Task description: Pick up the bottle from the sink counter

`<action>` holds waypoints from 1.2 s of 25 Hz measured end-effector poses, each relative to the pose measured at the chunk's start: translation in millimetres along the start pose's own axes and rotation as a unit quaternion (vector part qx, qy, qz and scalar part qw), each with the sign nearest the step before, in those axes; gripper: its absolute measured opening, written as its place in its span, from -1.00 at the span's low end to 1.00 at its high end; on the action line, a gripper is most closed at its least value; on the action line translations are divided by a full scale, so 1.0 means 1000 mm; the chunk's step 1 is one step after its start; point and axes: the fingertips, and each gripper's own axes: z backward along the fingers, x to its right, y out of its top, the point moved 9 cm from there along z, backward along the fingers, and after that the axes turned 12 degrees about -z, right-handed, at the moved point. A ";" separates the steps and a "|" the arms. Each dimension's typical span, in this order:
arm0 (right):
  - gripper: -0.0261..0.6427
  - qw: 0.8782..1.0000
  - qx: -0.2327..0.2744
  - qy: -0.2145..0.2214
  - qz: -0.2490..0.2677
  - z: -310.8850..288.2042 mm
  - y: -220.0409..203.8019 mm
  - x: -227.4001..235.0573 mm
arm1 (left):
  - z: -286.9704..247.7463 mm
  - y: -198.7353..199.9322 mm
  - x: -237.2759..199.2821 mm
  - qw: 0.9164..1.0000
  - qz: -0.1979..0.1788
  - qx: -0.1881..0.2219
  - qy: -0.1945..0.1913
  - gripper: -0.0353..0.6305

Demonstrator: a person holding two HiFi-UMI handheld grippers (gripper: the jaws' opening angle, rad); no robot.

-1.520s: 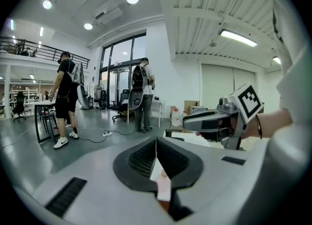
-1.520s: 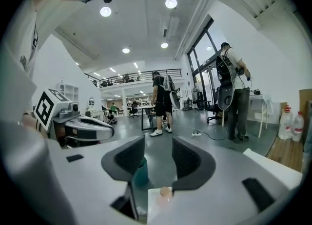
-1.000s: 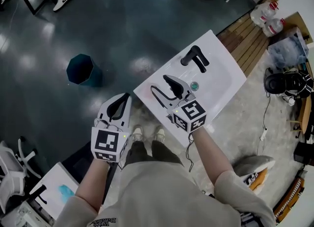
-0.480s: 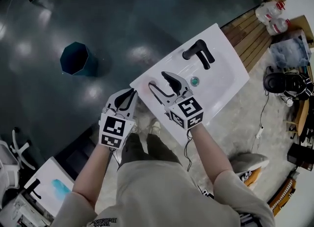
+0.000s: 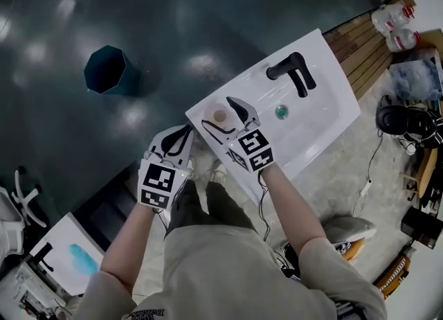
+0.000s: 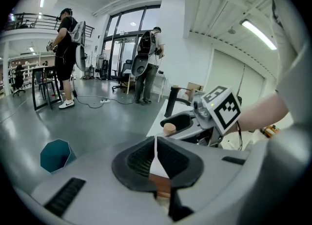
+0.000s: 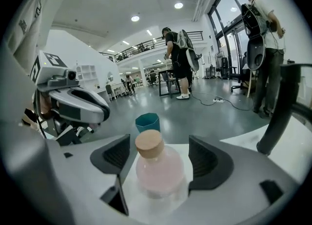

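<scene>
At the near left, left gripper (image 5: 184, 131): jaws together on nothing, held off the desk's edge; best kept idle there, out of the way.
Right gripper (image 5: 217, 112): jaws opening, one on each side of the bottle, with neither pad pressing on it.
Bottle (image 5: 220, 115): upright on the near-left corner of the white desk (image 5: 325, 114); clear body with pale pink contents and a tan cap (image 7: 148, 143). In the right gripper view it stands between the pads, a little nearer the left one.
Centring: shifting the right gripper slightly should even the gaps, so both pads meet the bottle together and it does not tip.
Grip height: the rounded body below the cap looks the safest place to close; the shoulder slopes and may slip.
Closing: a slow, level squeeze, then a straight lift.
Desk edge: the bottle is near the corner, so a sideways nudge could push it off.
Faucet (image 5: 291, 73): black, further back and well apart from the bottle; unlikely to hinder the lift.
</scene>
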 end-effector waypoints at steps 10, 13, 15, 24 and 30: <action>0.11 0.999 -0.044 -0.016 0.009 -0.034 -0.028 0.008 | -0.007 -0.012 0.000 1.000 0.009 -0.012 -0.003 -0.87; 0.11 0.999 -0.050 -0.017 0.006 -0.039 -0.032 0.009 | -0.009 -0.013 -0.001 1.000 0.007 -0.011 -0.003 -0.87; 0.11 0.999 -0.047 -0.016 0.010 -0.040 -0.032 0.008 | -0.011 -0.012 -0.003 1.000 0.002 -0.008 -0.007 -0.87; 0.11 0.998 -0.044 0.015 0.031 -0.040 -0.034 0.007 | -0.040 0.005 -0.002 0.989 -0.109 0.016 -0.100 -0.79; 0.11 0.997 -0.041 0.028 0.050 -0.037 -0.036 0.004 | -0.064 0.002 0.008 0.980 -0.141 0.003 -0.139 -0.48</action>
